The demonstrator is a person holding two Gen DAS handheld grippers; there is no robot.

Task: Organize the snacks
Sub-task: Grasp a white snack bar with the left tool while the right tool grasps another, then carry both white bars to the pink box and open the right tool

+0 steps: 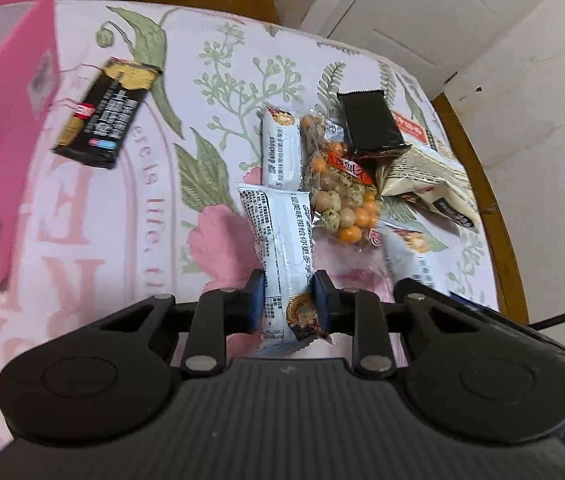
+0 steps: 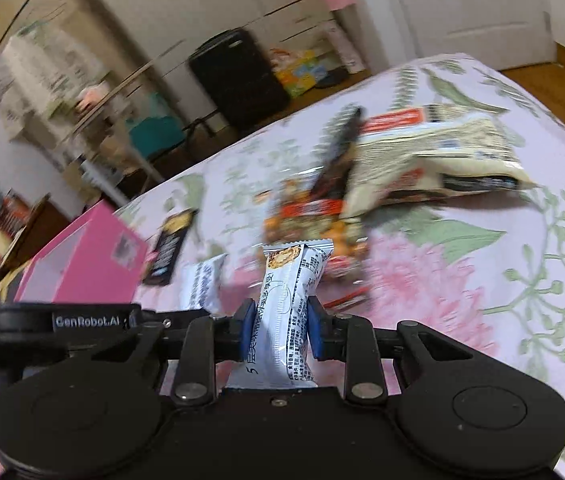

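My left gripper (image 1: 287, 300) is shut on a white snack bar (image 1: 282, 248), its blue pads pinching the wrapper near one end. My right gripper (image 2: 278, 328) is shut on a second white snack bar (image 2: 290, 300) that points up and away from the jaws. On the floral tablecloth (image 1: 142, 200) lies a pile of snacks: another white bar (image 1: 280, 148), a clear bag of coated nuts (image 1: 342, 196), a black packet (image 1: 372, 124) and a cream packet (image 1: 430, 184). A black-and-yellow bar (image 1: 104, 114) lies beside the pink box (image 1: 6, 120) at the left.
The pink box (image 2: 82, 264) stands open-topped at the table's left side. The table's wooden rim (image 1: 482, 184) curves along the right. Beyond the table are a black suitcase (image 2: 238, 84), a white door (image 1: 422, 12) and cluttered shelves (image 2: 62, 92).
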